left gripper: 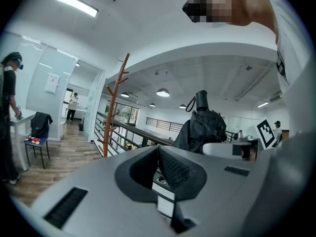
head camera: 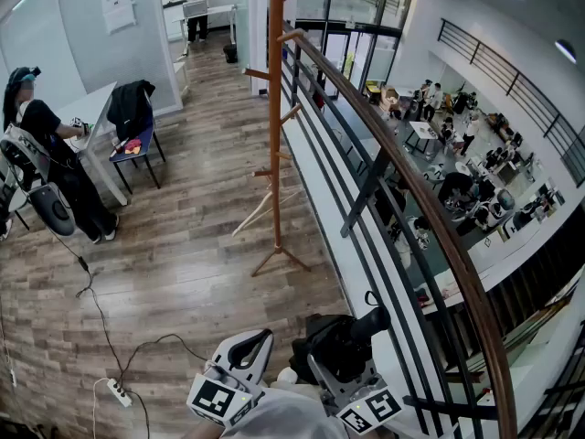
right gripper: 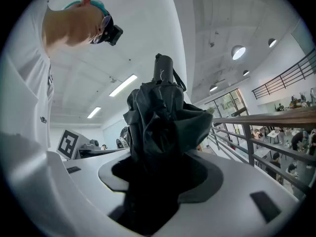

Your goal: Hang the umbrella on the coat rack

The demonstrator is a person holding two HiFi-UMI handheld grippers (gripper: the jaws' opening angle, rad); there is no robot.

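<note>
The brown wooden coat rack [head camera: 275,135] stands on the wood floor beside the railing, some way ahead of me. A black folded umbrella [head camera: 334,344] stands upright between the jaws of my right gripper [head camera: 350,362], which is shut on its bunched fabric. In the right gripper view the umbrella [right gripper: 160,127] fills the jaws of the right gripper [right gripper: 153,179], its handle end on top. My left gripper [head camera: 260,338] is held just left of it, shut on nothing. The left gripper view shows the left gripper [left gripper: 158,151], the umbrella [left gripper: 205,127] to the right and the coat rack [left gripper: 112,107] at left.
A brown-topped railing [head camera: 393,172] with dark bars runs along the right, with an open lower floor beyond it. A person [head camera: 46,154] stands at a white desk at left, near a chair [head camera: 132,122] with a jacket. A power strip [head camera: 119,391] and cable lie on the floor.
</note>
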